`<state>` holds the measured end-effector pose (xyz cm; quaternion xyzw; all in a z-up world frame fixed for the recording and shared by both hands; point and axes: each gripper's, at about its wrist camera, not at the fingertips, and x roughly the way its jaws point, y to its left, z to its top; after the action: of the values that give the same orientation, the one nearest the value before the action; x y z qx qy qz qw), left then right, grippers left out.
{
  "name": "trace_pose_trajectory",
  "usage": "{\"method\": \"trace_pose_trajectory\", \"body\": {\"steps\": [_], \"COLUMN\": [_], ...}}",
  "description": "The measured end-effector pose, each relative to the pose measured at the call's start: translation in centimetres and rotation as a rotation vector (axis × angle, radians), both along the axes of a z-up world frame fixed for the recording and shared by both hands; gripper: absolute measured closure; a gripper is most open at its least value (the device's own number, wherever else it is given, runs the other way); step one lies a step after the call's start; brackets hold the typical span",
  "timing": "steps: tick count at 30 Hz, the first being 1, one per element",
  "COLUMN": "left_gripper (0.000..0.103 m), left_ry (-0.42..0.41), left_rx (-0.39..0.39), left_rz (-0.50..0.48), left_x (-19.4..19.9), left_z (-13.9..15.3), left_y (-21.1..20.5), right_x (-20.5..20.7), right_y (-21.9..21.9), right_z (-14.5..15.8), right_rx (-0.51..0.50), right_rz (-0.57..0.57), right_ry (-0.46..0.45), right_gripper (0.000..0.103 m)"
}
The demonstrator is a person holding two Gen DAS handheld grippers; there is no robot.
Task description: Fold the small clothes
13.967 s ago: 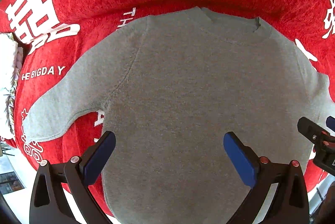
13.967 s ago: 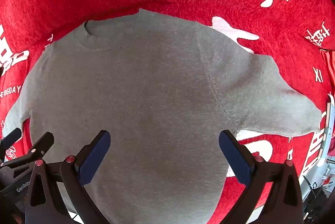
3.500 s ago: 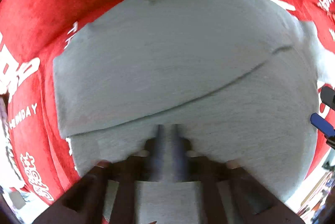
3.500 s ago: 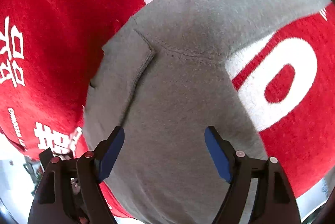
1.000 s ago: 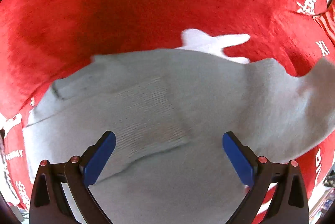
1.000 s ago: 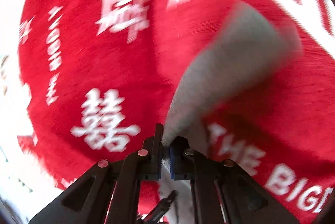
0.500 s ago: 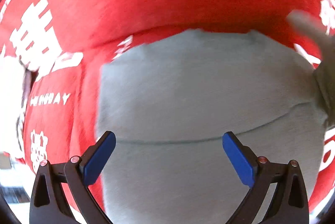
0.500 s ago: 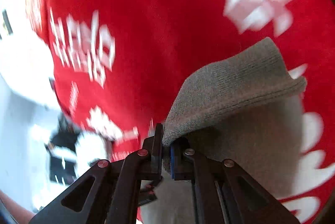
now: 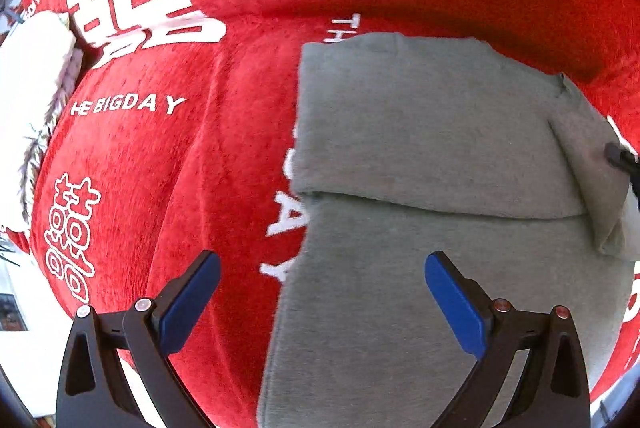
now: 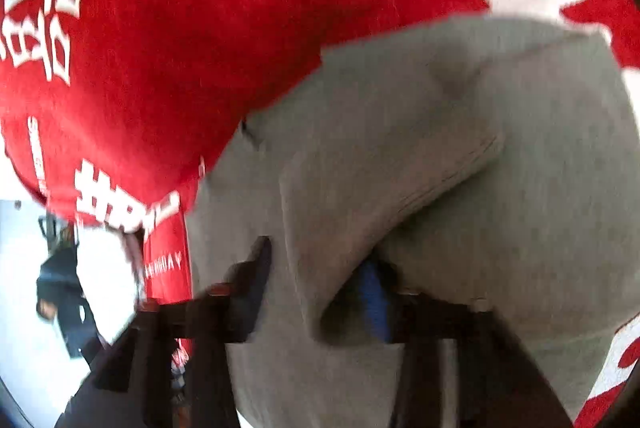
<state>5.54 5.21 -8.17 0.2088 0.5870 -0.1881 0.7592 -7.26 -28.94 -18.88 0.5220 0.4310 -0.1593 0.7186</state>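
The left tongs (image 9: 322, 302) hung wide open and empty at 6 o'clock above the grey sweater (image 9: 420, 188), which lay part-folded on the red cloth (image 9: 160, 168); the right tongs (image 10: 316, 292), blurred, stood partly open astride a sleeve fold (image 10: 360, 212); their grip was unclear.

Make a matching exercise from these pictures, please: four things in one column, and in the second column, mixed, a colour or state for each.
Things:
1. left tongs
2. right tongs
3. grey sweater
4. cover

Colour or state:
A. red with white letters
B. open, with nothing between the pads
C. left side folded in over the body
D. partly open, with a fold of grey cloth between the fingers

Pairs: 1-B, 2-D, 3-C, 4-A
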Motion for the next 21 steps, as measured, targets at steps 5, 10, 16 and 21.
{"method": "trace_pose_trajectory", "body": {"steps": [5, 10, 16, 21], "left_gripper": [0.001, 0.001, 0.001, 0.006], "left_ry": [0.022, 0.064, 0.186, 0.289], "left_rx": [-0.036, -0.070, -0.191, -0.270], "left_rz": [0.029, 0.030, -0.030, -0.085], "left_x": [1.6, 2.7, 3.4, 4.0], "left_z": [0.4, 0.4, -0.3, -1.8], "left_y": [2.0, 2.6, -1.2, -7.2], "right_x": [6.0, 10.7, 5.4, -4.3], "right_y": [4.1, 10.2, 9.9, 4.8], "right_z": [2.6, -0.5, -0.2, -0.6], "right_rx": [-0.179, -0.208, -0.109, 0.043], "right_rz": [0.236, 0.485, 0.395, 0.108], "right_ry": [-0.028, 0.098, 0.096, 0.139], "right_gripper": [0.097, 0.089, 0.051, 0.051]}}
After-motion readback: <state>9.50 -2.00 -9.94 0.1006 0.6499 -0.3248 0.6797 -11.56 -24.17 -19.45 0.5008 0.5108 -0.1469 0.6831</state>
